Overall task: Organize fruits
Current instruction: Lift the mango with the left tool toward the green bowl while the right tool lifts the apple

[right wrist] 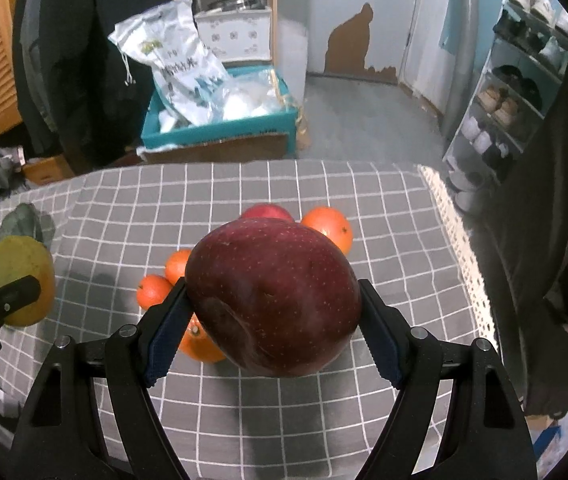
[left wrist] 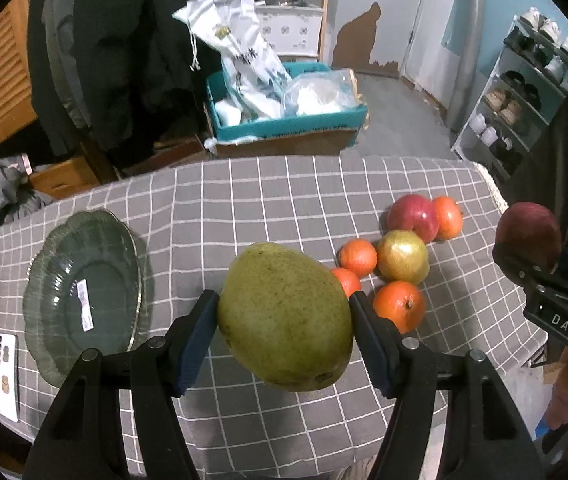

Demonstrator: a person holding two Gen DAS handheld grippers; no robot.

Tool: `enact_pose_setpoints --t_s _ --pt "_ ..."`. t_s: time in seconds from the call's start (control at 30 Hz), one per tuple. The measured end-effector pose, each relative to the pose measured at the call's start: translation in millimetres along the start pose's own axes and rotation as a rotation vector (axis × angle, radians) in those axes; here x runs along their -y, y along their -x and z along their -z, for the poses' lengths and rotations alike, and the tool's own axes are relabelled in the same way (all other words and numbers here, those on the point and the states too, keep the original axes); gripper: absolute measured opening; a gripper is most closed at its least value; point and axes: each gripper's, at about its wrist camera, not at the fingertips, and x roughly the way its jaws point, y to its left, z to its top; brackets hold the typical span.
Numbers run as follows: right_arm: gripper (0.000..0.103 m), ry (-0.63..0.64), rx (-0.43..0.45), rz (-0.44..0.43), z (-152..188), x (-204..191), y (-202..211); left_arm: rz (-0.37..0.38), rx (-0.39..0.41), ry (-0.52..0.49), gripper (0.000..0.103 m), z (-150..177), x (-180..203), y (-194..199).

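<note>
My left gripper is shut on a green mango, held above the grey checked tablecloth. My right gripper is shut on a dark red apple, also lifted off the table. In the left wrist view the right gripper shows at the right edge with that apple. On the cloth lie a red apple, a yellow-green apple and several oranges. A green glass plate lies empty on the left side of the table.
A white phone lies at the table's left edge beside the plate. Beyond the table stands a teal box with white bags. A shoe rack stands at the right, and dark coats hang at the back left.
</note>
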Motion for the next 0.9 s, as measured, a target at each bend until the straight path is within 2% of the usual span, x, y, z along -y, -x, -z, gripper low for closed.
enact_pose_setpoints --t_s 0.17,0.4,0.9 --pt "0.080 0.029 0.070 0.018 -11 -9 23 -0.021 0.042 0.004 0.068 -4 -3 14" --pt "0.080 0.044 0.150 -0.008 -23 -21 51 -0.018 0.095 0.021 0.068 -9 -10 38" --pt "0.080 0.077 0.255 -0.050 -41 -50 84 -0.041 0.202 0.061 0.068 -17 -34 80"
